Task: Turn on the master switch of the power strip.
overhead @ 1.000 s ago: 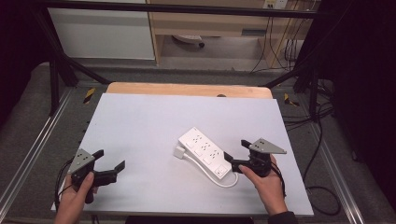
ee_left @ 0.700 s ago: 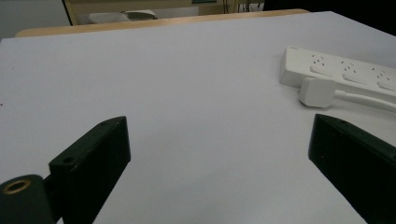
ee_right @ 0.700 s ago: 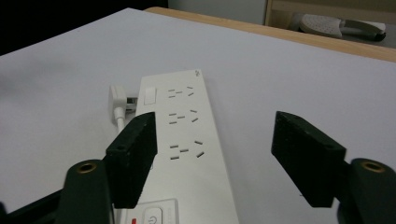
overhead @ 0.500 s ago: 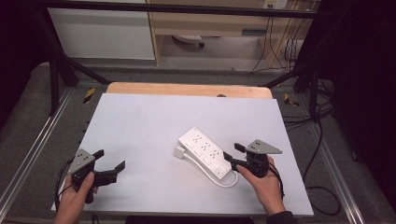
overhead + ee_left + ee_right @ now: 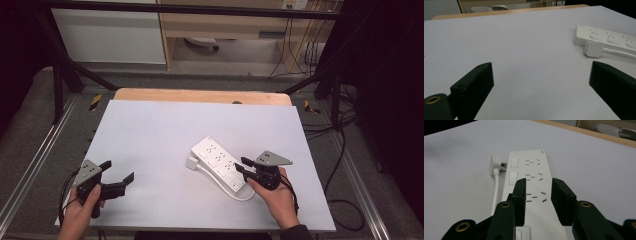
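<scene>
A white power strip (image 5: 217, 161) (image 5: 606, 37) (image 5: 529, 177) lies slanted on the white table (image 5: 165, 130), right of centre. Its white plug (image 5: 192, 163) (image 5: 593, 48) (image 5: 494, 164) rests beside its far left end, and the cable (image 5: 240, 195) (image 5: 496, 192) loops round the near end. My right gripper (image 5: 240, 165) (image 5: 538, 183) hovers over the strip's near end; its jaws have just been closing, stand narrowly apart above the strip's top face, and no pad visibly presses on it. My left gripper (image 5: 119, 170) (image 5: 541, 75) stands wide open over bare table at the front left.
A wooden strip (image 5: 200, 95) borders the table's far edge. Metal frame rails (image 5: 45, 150) run along both sides, with cables (image 5: 345, 150) on the floor to the right. A cabinet and shelf stand beyond the table.
The right gripper's jaws have drawn closer together over the near end of the power strip. The left gripper and the strip have stayed where they were.
</scene>
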Demonstrator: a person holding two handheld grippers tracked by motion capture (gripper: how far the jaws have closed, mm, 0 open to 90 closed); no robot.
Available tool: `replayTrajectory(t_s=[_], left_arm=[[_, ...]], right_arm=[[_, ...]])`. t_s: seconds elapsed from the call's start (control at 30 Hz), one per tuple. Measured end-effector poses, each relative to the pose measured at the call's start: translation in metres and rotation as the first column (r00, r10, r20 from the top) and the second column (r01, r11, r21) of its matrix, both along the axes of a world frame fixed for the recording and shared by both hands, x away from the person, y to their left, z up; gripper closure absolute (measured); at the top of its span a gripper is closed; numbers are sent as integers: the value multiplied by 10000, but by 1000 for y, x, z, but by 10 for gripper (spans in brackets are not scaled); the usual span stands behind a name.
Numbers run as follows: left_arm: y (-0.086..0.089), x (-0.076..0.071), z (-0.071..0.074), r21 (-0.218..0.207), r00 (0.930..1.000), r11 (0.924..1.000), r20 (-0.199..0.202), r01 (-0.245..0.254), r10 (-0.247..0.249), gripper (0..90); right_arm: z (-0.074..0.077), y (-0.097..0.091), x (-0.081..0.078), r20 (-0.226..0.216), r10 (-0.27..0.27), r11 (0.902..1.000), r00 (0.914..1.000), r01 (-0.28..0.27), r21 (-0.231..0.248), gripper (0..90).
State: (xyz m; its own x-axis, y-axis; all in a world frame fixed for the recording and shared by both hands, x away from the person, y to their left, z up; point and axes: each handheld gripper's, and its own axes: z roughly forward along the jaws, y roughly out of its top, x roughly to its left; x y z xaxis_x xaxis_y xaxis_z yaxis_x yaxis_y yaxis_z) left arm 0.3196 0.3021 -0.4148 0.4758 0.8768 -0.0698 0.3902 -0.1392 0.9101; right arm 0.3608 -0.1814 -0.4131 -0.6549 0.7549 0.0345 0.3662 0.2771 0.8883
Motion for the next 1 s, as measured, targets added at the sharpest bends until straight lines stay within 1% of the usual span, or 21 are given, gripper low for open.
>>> replayTrajectory(t_s=[0.2, 0.33, 0.37, 0.4, 0.47, 0.63, 0.8, 0.83, 0.97, 1.0], left_arm=[[0, 0, 0, -7, 10000, 10000, -3, 6, -6, 58], [0, 0, 0, -3, 10000, 10000, -9, 16, -16, 57], [0, 0, 0, -2, 10000, 10000, -9, 19, -19, 58], [0, 0, 0, 1, 10000, 10000, -11, 24, -24, 58], [0, 0, 0, 10, 10000, 10000, -18, 22, -22, 58], [0, 0, 0, 9, 10000, 10000, -18, 16, -16, 58], [0, 0, 0, 24, 10000, 10000, -35, 48, -48, 58], [0, 0, 0, 27, 10000, 10000, -32, 38, -38, 57], [0, 0, 0, 0, 10000, 10000, -7, 15, -15, 57], [0, 0, 0, 1, 10000, 10000, -6, 19, -19, 57]], right_arm=[[-3, 6, 3, 48, 234, 9997, 9997, -234, -22, 748], [-5, 7, 3, 101, 268, 9996, 9996, -267, -98, 783], [-5, 7, 2, 132, 260, 9995, 9996, -258, -169, 807], [-5, 7, 2, 132, 260, 9995, 9996, -258, -169, 807], [-7, 4, 3, 0, 171, 9998, 9999, -171, -76, 839], [-10, 1, 4, -262, 22, 9999, 9997, -26, -146, 875], [-12, 1, 4, -390, -44, 9999, 9992, 39, -140, 890], [-12, 1, 4, -485, -33, 9999, 9988, 25, -160, 897], [-13, 2, 4, -532, -67, 9997, 9986, 54, -241, 900], [-14, 1, 5, -626, -101, 9997, 9980, 86, -240, 900]])
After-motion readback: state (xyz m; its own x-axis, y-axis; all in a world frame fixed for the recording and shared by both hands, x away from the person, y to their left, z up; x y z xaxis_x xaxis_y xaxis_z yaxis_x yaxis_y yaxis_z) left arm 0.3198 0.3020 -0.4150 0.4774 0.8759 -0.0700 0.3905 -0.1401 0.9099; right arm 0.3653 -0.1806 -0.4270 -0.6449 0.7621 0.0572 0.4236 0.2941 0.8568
